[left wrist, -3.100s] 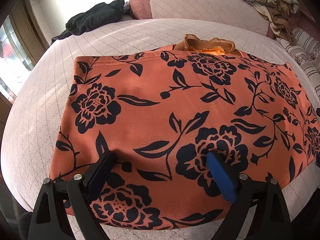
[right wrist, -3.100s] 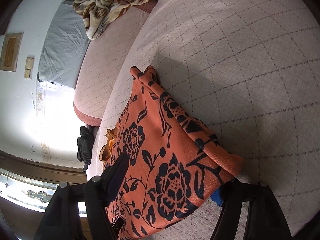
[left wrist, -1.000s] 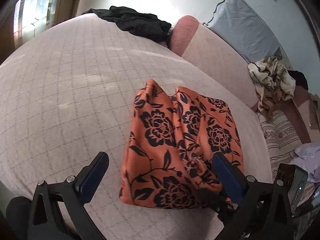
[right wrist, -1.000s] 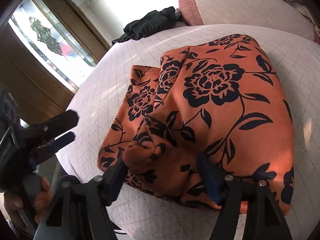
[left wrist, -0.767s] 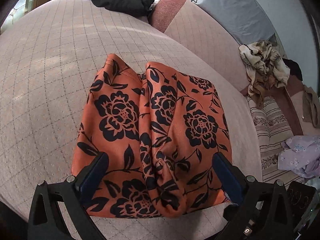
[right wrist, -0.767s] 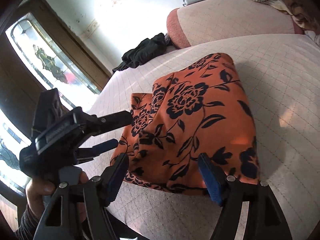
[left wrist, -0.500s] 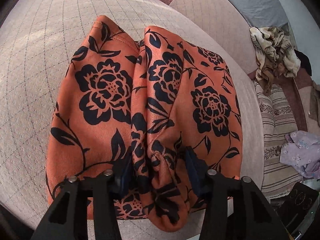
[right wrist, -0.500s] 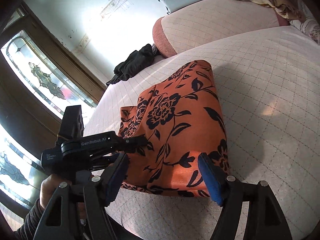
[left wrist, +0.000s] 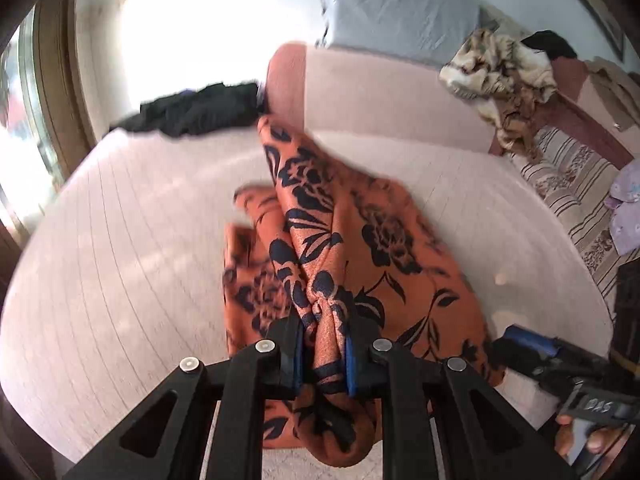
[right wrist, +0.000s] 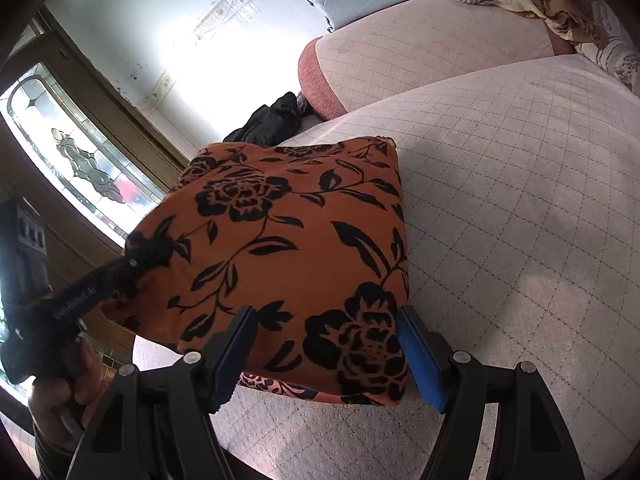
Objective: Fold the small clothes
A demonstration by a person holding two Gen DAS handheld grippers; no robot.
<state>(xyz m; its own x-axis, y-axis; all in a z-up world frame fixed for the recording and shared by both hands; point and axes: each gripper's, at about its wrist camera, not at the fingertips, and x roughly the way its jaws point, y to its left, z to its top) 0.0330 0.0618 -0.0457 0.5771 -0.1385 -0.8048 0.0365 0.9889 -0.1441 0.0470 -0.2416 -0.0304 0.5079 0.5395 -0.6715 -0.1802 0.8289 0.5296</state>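
An orange garment with black flowers (left wrist: 384, 248) lies folded on the pale quilted cushion (left wrist: 120, 240). My left gripper (left wrist: 323, 352) is shut on a bunched fold at its near edge and lifts that fold off the cushion. In the right wrist view the same garment (right wrist: 288, 240) rises on its left side, where the left gripper (right wrist: 132, 258) holds it. My right gripper (right wrist: 326, 354) is open, its jaws standing on either side of the garment's near right corner without pinching it. The right gripper also shows low at the right of the left wrist view (left wrist: 532, 346).
A black garment (left wrist: 192, 110) lies at the cushion's far left edge. A pink bolster (left wrist: 380, 92) and a grey pillow (left wrist: 400, 20) stand behind. A beige patterned cloth (left wrist: 500, 68) and striped bedding (left wrist: 576, 184) lie to the right. A glazed door (right wrist: 80, 168) is at the left.
My left gripper has closed on the garment's middle fold and raised it. My right gripper has moved in around the near right corner, still open.
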